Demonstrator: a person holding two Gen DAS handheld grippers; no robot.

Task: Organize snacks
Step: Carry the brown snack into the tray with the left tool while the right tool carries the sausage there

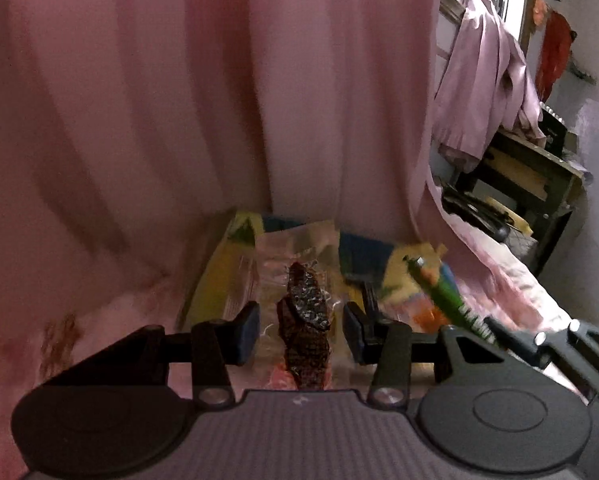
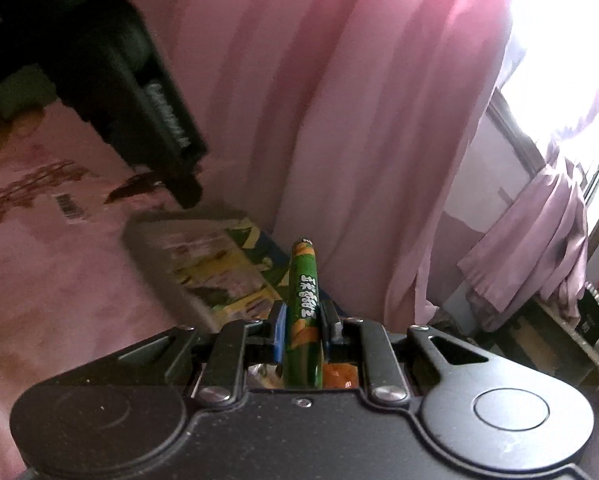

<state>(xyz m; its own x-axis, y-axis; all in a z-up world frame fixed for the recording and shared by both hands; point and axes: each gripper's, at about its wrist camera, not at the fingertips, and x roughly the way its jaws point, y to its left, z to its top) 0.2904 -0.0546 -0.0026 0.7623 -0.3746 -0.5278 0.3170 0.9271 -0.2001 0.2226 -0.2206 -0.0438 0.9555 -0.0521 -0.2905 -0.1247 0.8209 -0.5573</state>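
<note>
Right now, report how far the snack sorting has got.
Nothing looks finished yet. In hand: the right gripper is clamped on a green snack packet; a dark snack piece sits between the left gripper fingers. Left: several packets piled by the curtain.

A pink curtain [image 1: 219,100] closes off the far side behind the snack packets [image 1: 235,272]; cluttered shelf [image 1: 531,184] blocks the right.

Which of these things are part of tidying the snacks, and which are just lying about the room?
Part of the job:
- green snack pack, clamped in the right tool
- dark snack in clear wrap, between the left tool's fingers
- yellow snack box

Just lying about:
- pink curtain
- lilac garment
- wooden stand
</note>
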